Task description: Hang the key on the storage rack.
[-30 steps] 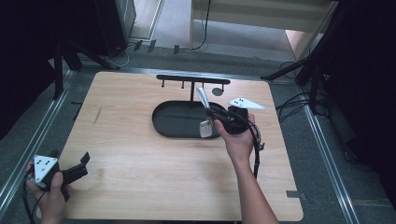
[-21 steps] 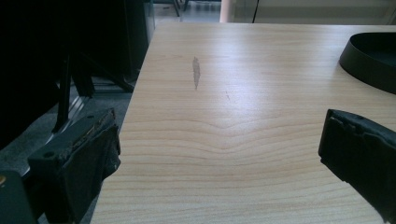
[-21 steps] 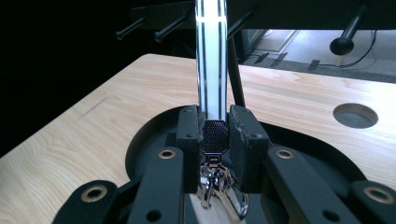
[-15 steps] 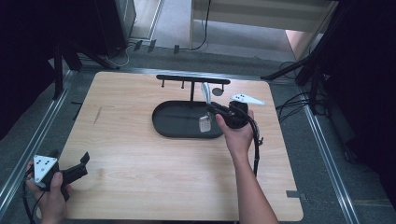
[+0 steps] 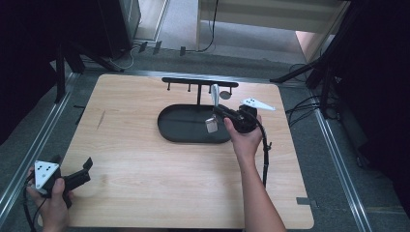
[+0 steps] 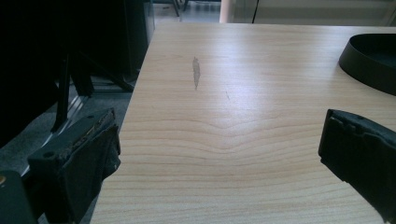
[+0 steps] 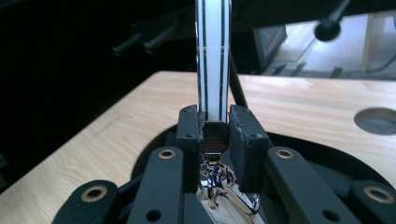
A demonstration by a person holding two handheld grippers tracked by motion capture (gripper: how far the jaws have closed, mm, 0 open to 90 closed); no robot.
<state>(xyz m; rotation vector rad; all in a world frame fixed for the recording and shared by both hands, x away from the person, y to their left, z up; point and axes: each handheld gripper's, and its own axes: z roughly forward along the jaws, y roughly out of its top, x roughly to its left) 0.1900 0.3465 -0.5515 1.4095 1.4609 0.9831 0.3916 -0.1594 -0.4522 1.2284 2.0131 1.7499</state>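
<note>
Right claw point(image 7: 215, 140) gripping striped lanyard point(image 7: 214, 60), no legible writing

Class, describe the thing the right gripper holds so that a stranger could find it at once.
Start at the black oval tray in the middle of the wooden table, below the black rack with pegs. Over the tray's right end the right gripper grips a white strap with two dark stripes and a shiny metal clasp, the only pale thing there.

White lanyard strap point(image 7: 213, 56) with black stripes, upright, metal clasp point(image 7: 219, 184) below, over black tray's point(image 5: 183, 130) three-o'clock end
</note>
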